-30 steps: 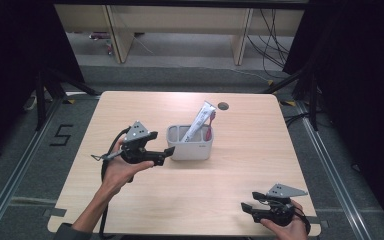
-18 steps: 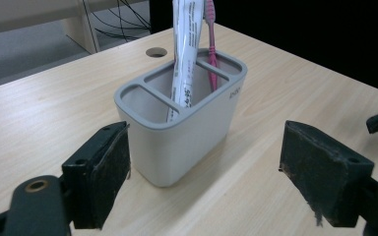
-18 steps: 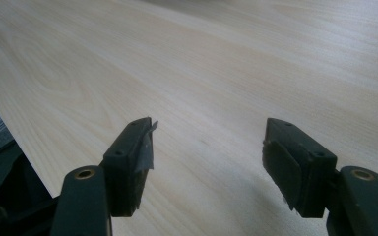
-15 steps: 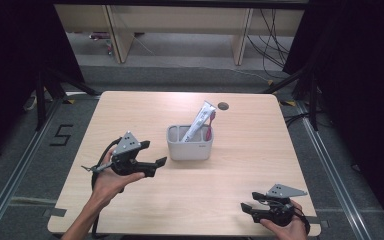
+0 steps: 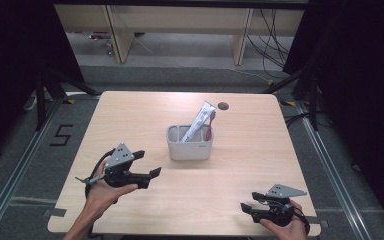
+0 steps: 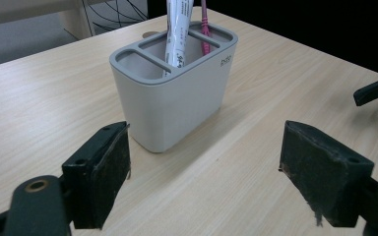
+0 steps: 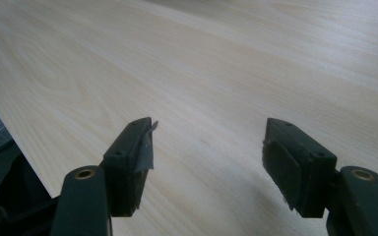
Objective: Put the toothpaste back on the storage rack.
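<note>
Grey smooth rounded-rectangular plastic holder (image 6: pixel 177 105) on pale wood-grain table (image 6: pixel 275 64).

The high view looks forward and down from above my side of the pale wooden table (image 5: pixel 145 115), taking in the whole top. My left gripper (image 6: pixel 204 172) carries a camera looking low along its two black jaws, close to the grey plastic three-compartment holder (image 6: pixel 177 98) straight ahead; the high view shares that holder (image 5: pixel 190 146). My right gripper (image 7: pixel 206 157) carries a camera skimming bare tabletop (image 7: pixel 226 59) just past its jaws.
</note>
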Demonstrator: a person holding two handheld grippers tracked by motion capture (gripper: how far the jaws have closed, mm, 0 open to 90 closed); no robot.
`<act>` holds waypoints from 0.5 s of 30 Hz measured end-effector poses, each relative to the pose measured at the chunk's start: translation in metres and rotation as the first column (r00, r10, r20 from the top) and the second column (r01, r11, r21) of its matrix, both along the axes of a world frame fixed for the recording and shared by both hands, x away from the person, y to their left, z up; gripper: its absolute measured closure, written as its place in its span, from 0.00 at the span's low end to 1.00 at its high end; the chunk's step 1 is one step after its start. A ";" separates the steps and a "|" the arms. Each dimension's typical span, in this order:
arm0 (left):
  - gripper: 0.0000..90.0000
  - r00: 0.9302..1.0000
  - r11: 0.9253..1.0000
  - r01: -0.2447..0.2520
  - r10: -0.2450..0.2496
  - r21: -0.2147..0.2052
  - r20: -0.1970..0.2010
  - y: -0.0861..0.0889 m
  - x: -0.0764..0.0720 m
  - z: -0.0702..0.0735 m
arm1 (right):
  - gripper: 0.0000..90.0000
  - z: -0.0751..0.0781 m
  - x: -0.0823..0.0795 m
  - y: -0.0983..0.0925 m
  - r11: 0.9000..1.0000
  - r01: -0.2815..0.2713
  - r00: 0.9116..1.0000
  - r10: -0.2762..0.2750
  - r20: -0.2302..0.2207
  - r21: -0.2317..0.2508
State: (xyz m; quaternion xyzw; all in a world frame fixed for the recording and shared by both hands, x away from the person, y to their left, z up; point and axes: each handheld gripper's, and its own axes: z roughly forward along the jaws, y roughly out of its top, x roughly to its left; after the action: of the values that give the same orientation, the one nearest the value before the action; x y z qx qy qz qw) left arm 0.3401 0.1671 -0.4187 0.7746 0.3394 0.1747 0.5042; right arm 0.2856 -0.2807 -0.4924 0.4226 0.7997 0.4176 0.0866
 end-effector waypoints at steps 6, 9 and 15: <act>0.21 1.000 1.000 0.013 -0.013 0.004 -0.012 0.007 -0.005 -0.008 | 0.41 0.000 0.000 0.000 1.000 0.001 1.000 -0.001 -0.011 0.003; 0.21 1.000 1.000 0.005 -0.005 0.007 -0.021 0.010 -0.008 -0.012 | 0.41 0.000 -0.001 0.001 1.000 0.000 1.000 0.001 -0.018 0.011; 0.21 0.999 1.000 0.002 -0.002 0.014 -0.034 0.017 -0.015 -0.020 | 0.41 0.000 -0.001 0.001 1.000 0.001 1.000 -0.001 -0.020 0.006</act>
State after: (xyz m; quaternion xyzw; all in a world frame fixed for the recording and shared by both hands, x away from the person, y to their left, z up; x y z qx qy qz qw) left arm 0.3254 0.1837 -0.4382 0.7812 0.3459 0.1633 0.4933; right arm 0.2851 -0.2793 -0.4926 0.4273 0.7990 0.4159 0.0775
